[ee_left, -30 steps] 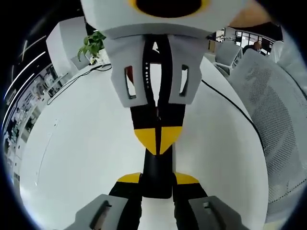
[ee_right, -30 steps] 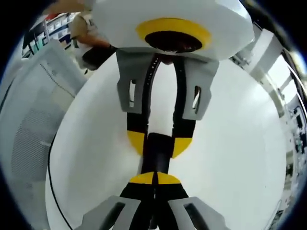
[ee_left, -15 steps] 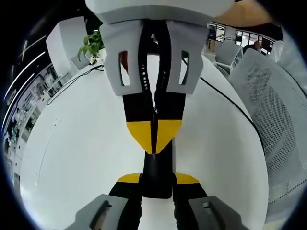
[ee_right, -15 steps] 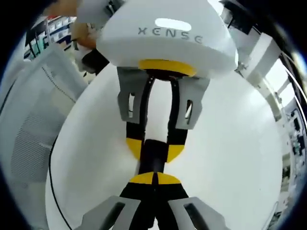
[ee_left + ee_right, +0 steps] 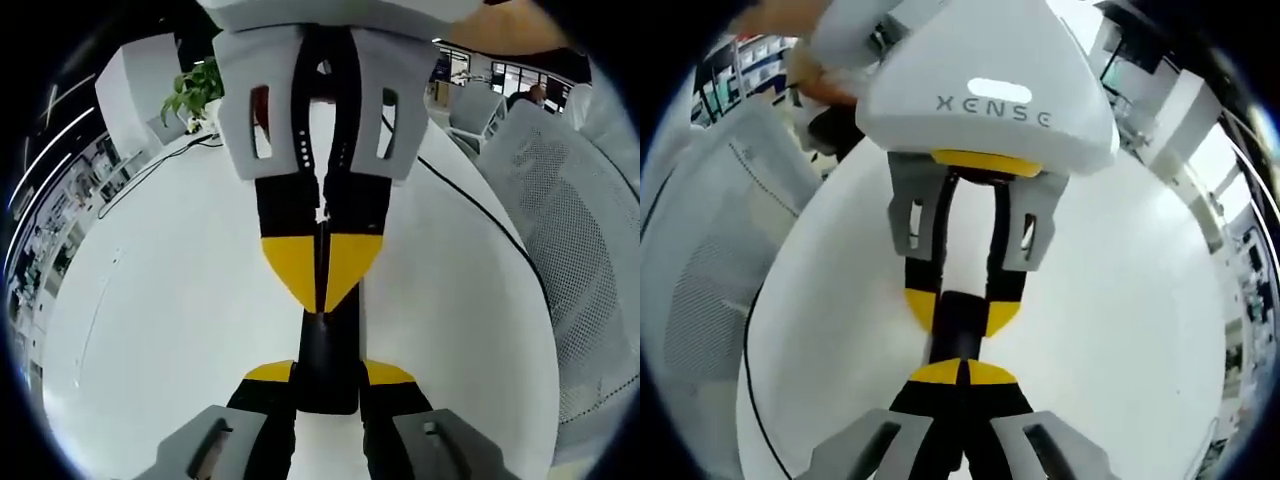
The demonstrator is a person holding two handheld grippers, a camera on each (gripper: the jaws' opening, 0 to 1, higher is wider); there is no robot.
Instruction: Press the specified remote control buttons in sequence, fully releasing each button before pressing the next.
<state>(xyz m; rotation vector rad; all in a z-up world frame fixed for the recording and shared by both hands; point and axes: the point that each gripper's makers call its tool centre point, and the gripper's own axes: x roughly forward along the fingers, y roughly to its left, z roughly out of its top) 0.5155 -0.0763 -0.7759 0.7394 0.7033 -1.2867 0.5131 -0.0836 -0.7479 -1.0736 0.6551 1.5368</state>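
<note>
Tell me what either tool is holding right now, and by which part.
The left tool clamps the dark remote by its near end, across the sides. The right tool, shut, holds nothing; its tip meets the remote.

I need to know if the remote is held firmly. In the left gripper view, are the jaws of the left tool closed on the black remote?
Yes, the left tool has both yellow-tipped jaws against the sides of the black remote.

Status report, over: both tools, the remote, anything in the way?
Left tool shut on remote. Right tool shut, tips at remote; contact unclear. Black cable on table, apart from both tools.
</note>
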